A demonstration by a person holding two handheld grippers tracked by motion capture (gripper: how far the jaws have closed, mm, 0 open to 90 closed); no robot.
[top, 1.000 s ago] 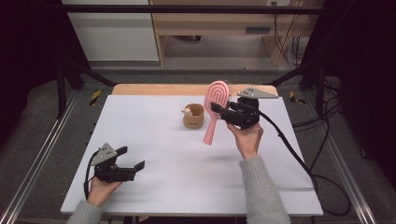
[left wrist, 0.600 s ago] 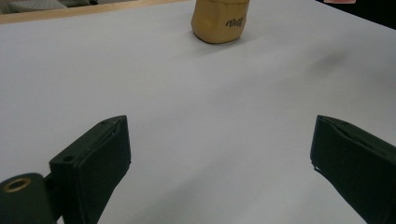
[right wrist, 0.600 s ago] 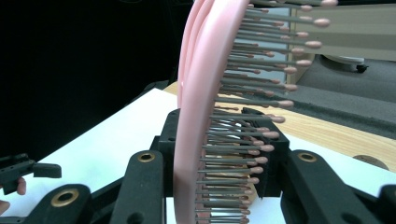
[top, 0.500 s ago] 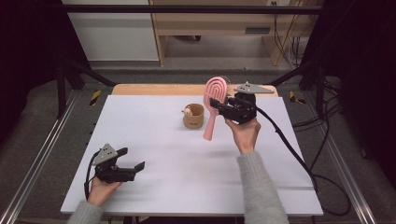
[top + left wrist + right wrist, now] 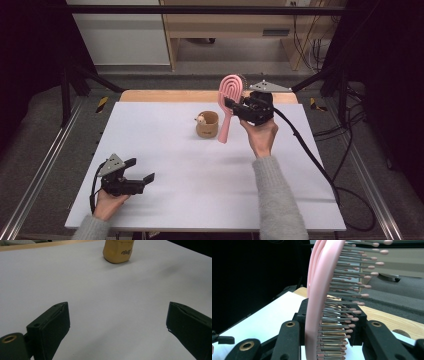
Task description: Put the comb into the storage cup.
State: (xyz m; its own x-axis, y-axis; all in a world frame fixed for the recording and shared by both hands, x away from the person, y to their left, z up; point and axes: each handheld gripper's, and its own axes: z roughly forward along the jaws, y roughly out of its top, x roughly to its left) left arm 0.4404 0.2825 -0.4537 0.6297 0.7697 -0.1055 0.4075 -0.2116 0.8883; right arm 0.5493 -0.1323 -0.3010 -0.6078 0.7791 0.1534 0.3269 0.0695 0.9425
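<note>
Above the far side of the white table [image 5: 200, 170]: pink hairbrush [image 5: 228, 102] clamped in right gripper [image 5: 239, 106], upright, handle hanging just beside tan cup [image 5: 207, 125]. Nearest by far. Left gripper [image 5: 142, 172] gaping, empty, well apart.

Hairbrush [image 5: 228, 102] just right of cup [image 5: 208, 124]

A pink hairbrush [image 5: 229, 102] stands almost upright in the air over the far right part of the white desk [image 5: 200, 185], its oval looped head up and its handle tip down, tilted slightly left. The right tongs [image 5: 239, 106] clamp it just below the head; its grey pink-tipped bristles [image 5: 347, 300] point right. Just left of its handle sits a small tan cup [image 5: 207, 124] bearing dark lettering
</note>
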